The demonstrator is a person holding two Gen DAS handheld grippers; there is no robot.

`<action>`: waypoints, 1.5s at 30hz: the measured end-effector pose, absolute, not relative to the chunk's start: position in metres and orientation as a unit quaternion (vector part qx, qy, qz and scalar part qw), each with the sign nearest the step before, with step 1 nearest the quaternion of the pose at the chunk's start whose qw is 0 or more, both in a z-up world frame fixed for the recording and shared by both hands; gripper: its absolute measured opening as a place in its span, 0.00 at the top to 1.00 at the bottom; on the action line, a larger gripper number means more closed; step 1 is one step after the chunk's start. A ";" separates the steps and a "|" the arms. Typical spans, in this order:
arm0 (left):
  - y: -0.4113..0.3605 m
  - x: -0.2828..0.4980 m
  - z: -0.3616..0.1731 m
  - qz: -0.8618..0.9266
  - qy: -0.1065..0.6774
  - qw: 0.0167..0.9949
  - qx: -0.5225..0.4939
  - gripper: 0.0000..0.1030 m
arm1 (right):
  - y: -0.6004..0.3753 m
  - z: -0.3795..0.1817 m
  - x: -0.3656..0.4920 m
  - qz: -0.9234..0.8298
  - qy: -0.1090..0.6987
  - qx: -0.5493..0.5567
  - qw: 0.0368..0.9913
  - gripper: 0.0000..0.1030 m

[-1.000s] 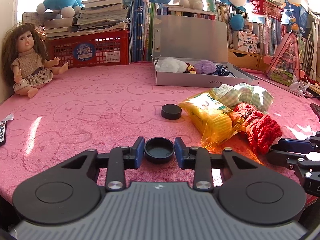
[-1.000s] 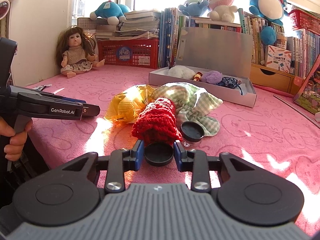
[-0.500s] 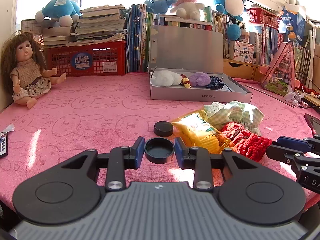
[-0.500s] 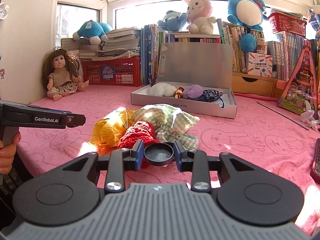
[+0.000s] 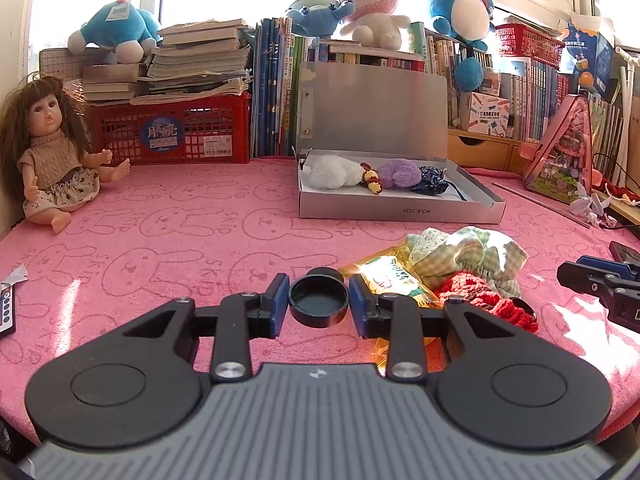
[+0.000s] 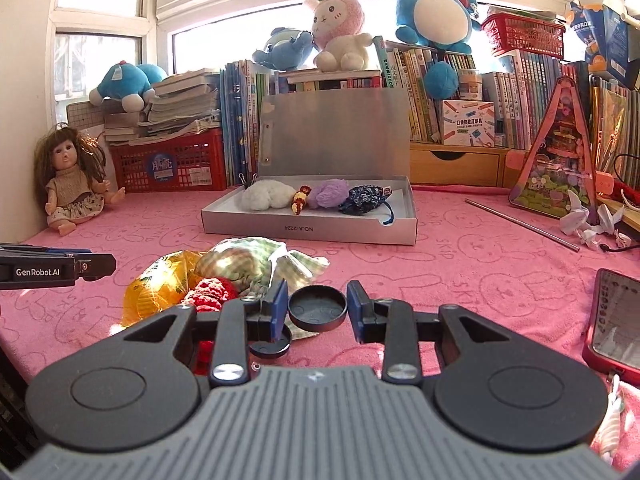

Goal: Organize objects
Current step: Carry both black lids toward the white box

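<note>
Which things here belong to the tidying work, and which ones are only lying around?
Part of the job:
- left gripper, shut on a black cap
- right gripper, shut on another black cap
- loose pile: yellow packet, checked cloth, red knit
- open grey box

Just lying about:
- doll
- red crate
- plush toys
- phone

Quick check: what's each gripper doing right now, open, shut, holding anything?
Left gripper: closed on a round black cap, its hollow side facing up.
Right gripper: closed on another round black cap.
</note>
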State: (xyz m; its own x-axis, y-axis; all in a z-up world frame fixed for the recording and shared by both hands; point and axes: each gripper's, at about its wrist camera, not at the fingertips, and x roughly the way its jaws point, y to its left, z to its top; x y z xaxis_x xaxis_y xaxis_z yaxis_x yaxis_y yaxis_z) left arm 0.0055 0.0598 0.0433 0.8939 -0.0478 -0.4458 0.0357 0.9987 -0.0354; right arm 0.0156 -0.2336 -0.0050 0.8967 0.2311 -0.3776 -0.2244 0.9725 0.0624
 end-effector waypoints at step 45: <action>0.032 0.165 0.086 -0.056 0.260 0.963 -0.044 0.63 | -0.260 0.039 0.158 0.078 0.243 0.013 0.967 0.64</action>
